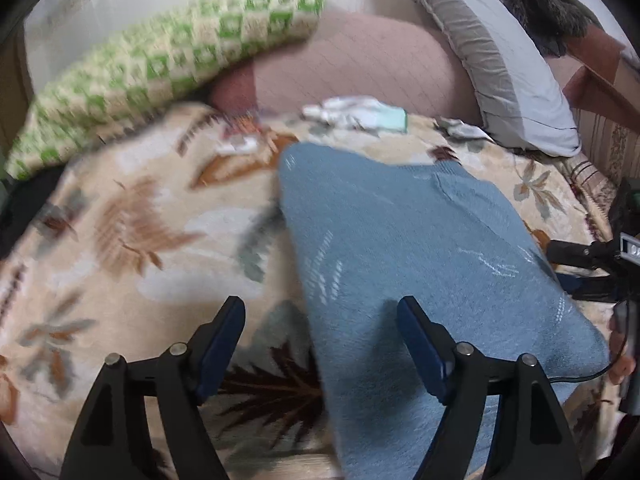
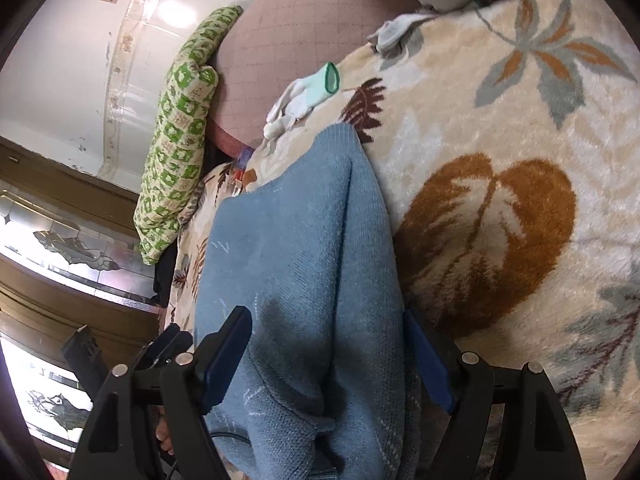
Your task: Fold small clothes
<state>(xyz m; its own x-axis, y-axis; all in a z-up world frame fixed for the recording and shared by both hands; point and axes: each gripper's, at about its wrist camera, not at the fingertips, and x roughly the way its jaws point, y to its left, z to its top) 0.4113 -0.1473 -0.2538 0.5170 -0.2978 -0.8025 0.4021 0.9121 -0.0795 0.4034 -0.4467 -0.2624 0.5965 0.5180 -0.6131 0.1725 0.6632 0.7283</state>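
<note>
One blue knit garment (image 2: 304, 248) between right hand-held gripper (image 2: 326, 344) fingers, on floral blanket (image 2: 500, 184)

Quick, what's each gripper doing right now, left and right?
Left gripper: open, nothing gripped, over the blue sweater's edge.
Right gripper: fingers straddle the sweater; grip cannot be told.

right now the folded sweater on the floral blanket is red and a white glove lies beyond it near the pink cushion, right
Not quite: the sweater is blue, not red, as the right wrist view shows clearly. The rest holds: it lies on the floral blanket, and a white glove lies beyond it near the pink cushion.
</note>
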